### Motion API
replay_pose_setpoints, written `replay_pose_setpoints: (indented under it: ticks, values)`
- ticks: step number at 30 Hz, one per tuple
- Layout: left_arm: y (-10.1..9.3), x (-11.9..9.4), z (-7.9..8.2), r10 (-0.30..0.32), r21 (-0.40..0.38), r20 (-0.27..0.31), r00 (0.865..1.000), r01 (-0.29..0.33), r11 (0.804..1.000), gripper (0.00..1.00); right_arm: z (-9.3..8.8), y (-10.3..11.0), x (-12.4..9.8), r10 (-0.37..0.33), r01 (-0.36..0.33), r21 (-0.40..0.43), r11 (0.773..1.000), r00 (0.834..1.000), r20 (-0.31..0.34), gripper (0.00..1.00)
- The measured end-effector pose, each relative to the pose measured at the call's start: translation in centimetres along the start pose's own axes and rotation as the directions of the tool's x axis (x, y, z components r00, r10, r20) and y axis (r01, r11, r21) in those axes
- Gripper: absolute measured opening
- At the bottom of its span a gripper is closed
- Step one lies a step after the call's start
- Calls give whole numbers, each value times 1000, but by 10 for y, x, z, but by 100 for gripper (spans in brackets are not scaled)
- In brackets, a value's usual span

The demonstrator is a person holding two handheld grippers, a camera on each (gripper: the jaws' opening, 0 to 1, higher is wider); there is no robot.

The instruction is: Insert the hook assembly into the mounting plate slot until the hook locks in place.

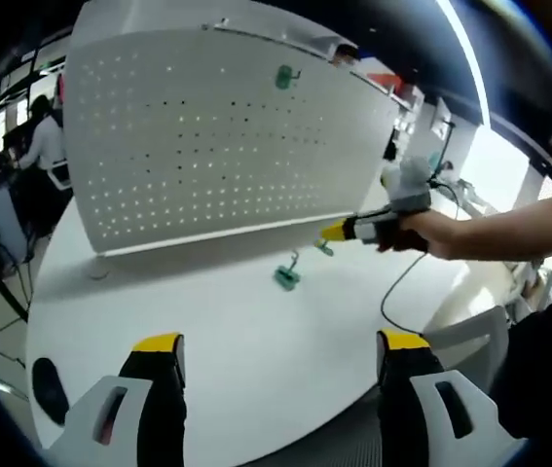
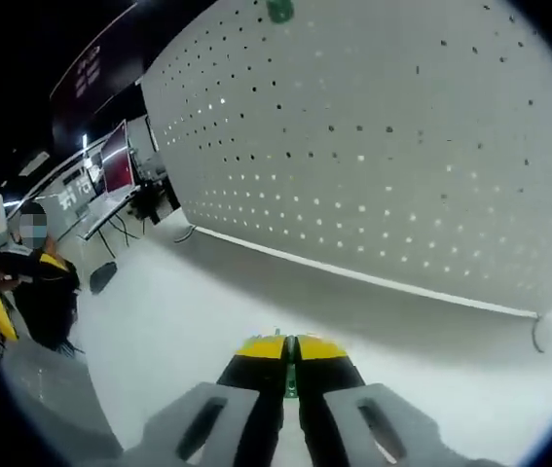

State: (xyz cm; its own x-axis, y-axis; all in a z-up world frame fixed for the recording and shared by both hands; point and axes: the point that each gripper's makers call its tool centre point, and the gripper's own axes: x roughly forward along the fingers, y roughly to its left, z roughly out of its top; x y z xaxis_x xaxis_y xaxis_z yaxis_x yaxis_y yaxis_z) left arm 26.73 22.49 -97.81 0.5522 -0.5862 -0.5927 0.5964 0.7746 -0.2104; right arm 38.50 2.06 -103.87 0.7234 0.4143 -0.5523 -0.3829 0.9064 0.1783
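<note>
Right gripper [image 2: 290, 368]: your jaws pinch a small green hook assembly [image 2: 291, 381], well short of the white perforated mounting plate [image 2: 392, 136].
Left gripper [image 1: 280, 352]: wide apart, carrying nothing.
Table: a second green hook [image 1: 286, 277] lies loose.
Risk: thin grip, so a skewed approach could twist the hook free.

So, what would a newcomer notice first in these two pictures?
First, the big white pegboard standing upright on the white table, with one green hook already hanging near its top. Next, a second green hook lying on the table before the board, and the right gripper, fingers pinched on a small green piece.
</note>
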Motion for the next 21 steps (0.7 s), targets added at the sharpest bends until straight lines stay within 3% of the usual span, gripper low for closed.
replay_pose_setpoints:
  ticks: [2, 16, 21]
  values:
    - [0, -1, 4, 2, 1, 6, 1000, -2, 1000, 82, 7, 4, -5, 10, -11, 53, 999, 999, 31, 0]
    - [-19, 2, 33, -28, 42, 54, 998, 26, 999, 80, 45, 40, -56, 31, -51, 100, 994, 982, 188, 0]
    - [-22, 3, 42, -40, -4, 86, 995, 41, 999, 79, 52, 64, -70, 67, -99, 130, 987, 971, 230, 0]
